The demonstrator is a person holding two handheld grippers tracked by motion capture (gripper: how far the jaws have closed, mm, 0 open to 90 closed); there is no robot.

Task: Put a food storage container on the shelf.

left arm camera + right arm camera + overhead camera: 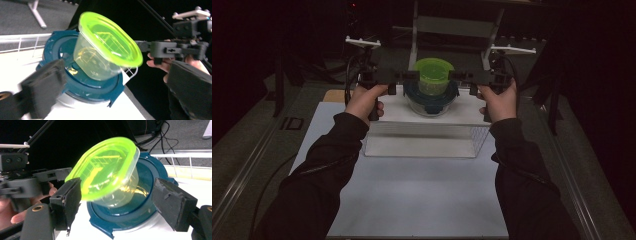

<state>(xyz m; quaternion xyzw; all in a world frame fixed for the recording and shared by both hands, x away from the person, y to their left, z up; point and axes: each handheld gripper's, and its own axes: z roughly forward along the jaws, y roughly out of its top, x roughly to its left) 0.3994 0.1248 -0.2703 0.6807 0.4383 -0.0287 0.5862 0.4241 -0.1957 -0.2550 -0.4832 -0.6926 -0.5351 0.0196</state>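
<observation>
The green-lidded tub is sitting tilted on the blue-lidded bowl at the far side of the worktop, with both the left tongs and right tongs standing released beside it. Leaning like that, it is likely sliding off if bumped. Whether it is resting flat is hard to make out.

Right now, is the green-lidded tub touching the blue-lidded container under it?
Touching. In the right gripper view the green-lidded tub sits tilted with its base on the blue-lidded container; the left gripper view shows the same, with no gap between them.
</observation>
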